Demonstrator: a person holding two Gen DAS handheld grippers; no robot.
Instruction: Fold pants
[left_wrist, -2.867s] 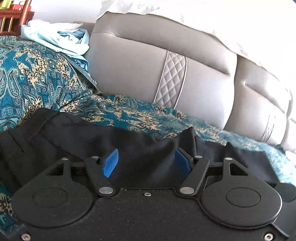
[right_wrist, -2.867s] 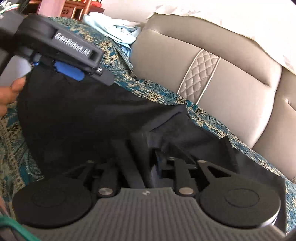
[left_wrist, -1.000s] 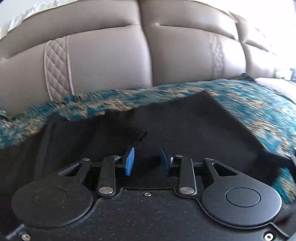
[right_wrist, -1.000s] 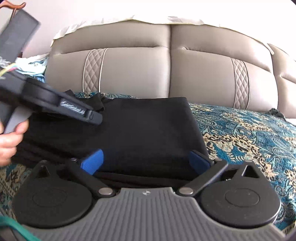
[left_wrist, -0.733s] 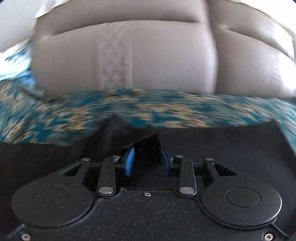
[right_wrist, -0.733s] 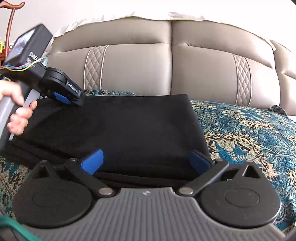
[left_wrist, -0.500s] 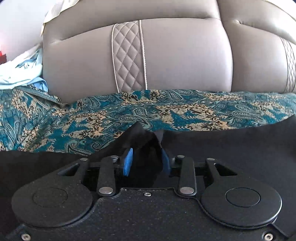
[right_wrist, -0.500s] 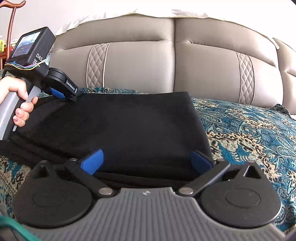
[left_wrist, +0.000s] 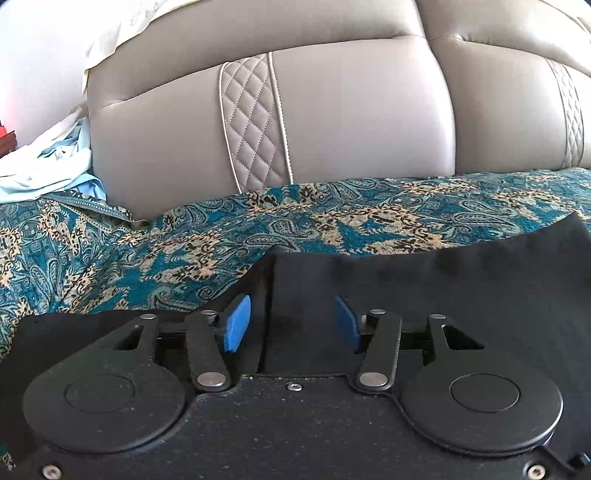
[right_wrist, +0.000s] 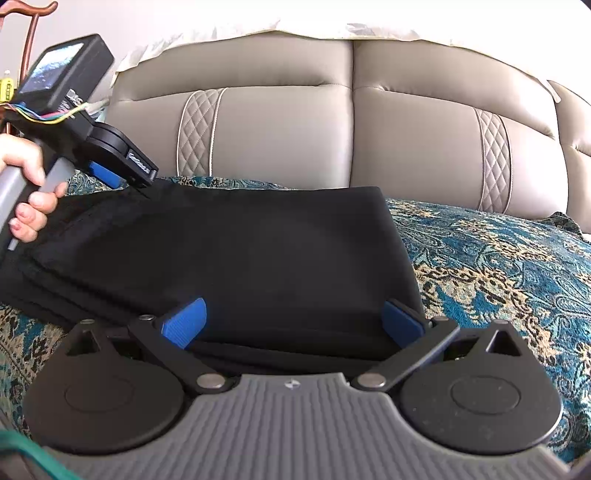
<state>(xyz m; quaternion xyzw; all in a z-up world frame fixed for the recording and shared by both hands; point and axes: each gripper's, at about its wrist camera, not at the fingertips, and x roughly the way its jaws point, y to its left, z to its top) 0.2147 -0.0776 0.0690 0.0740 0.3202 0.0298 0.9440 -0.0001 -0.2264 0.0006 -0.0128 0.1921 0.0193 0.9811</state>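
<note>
My left tongs (left_wrist: 291, 325) have just been opening, and the pinched fold now lies loose between their spread pads. My right tongs (right_wrist: 293, 323) stand wide apart over the black pants (right_wrist: 240, 251), folded flat on the patterned bedspread (right_wrist: 498, 258).

A teal paisley bedspread (left_wrist: 332, 221) with tan and black motifs covers the bed from its left edge to its right. Behind it along the bed's far edge stands a padded grey-beige headboard (right_wrist: 280, 133), with 2 diamond-quilted strips (right_wrist: 195, 133) trimmed in pale piping. A white cloth (right_wrist: 369, 27) drapes over the headboard's top. At the bed's far left corner lies a crumpled pale blue garment (left_wrist: 44, 170). A reddish wooden post (right_wrist: 29, 33) rises beyond that corner.
</note>
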